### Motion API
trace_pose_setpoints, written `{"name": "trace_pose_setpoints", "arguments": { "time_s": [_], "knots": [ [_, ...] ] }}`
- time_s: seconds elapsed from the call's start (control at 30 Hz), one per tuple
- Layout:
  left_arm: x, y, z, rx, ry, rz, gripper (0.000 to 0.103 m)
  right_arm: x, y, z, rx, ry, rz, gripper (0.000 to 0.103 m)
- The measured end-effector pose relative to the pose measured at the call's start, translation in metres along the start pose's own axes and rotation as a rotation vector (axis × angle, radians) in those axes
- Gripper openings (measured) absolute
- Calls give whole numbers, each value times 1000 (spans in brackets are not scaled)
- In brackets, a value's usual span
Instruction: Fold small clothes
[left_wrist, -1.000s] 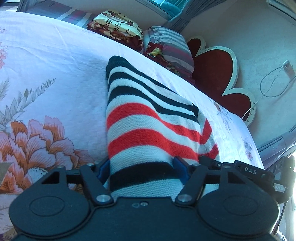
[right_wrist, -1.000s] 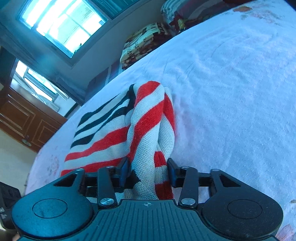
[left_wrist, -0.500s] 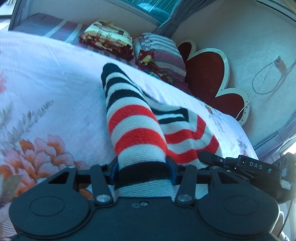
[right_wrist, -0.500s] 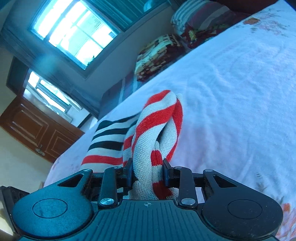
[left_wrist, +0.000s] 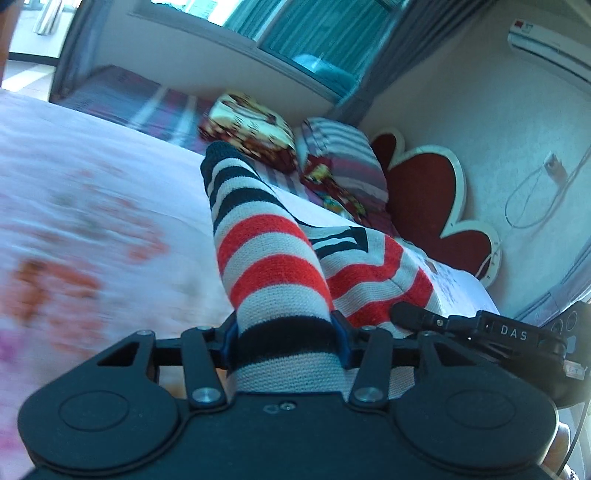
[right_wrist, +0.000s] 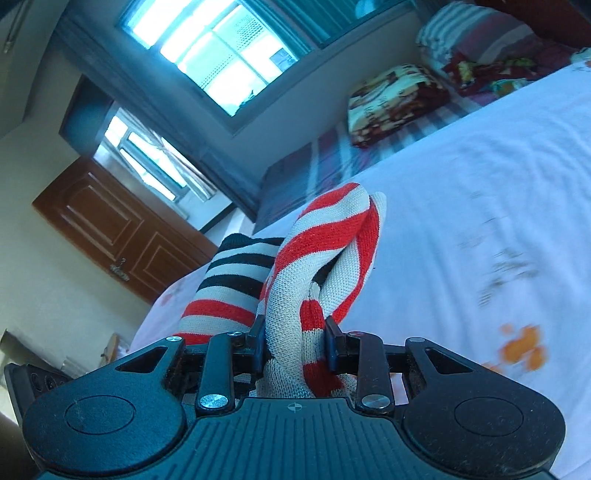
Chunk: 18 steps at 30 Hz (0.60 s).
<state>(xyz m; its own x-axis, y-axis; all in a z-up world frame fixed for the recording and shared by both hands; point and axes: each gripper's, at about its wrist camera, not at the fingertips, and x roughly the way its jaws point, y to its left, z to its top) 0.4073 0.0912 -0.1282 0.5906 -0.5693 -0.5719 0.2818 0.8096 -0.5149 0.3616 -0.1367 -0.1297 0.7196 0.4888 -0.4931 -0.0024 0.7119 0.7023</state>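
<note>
Left tongs and right tongs clamping striped sweater, door only in right view

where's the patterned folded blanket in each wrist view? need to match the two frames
Left wrist: the patterned folded blanket sits upper centre, at the far end of the bed, just beyond the tip of the striped garment.
Right wrist: the same blanket is upper right, at the bed's far edge, below the window.
Shared landmark: the striped pillow lying right beside it in both views.
</note>
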Motion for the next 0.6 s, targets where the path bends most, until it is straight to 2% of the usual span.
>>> {"name": "trace_pose_setpoints", "arguments": {
  "time_s": [0.17,0.3,0.43,0.6],
  "knots": [
    [-51,67,17,-4,-30,41,47,55,73,-43,-12,6,30,30],
    [-75,118,32,7,-45,78,47,105,121,-74,-27,13,54,30],
    [-84,163,40,-7,-44,105,47,152,143,-99,-8,39,67,30],
    [-78,212,30,-53,-13,133,48,196,137,-122,-1,101,30,30]
  ]
}}
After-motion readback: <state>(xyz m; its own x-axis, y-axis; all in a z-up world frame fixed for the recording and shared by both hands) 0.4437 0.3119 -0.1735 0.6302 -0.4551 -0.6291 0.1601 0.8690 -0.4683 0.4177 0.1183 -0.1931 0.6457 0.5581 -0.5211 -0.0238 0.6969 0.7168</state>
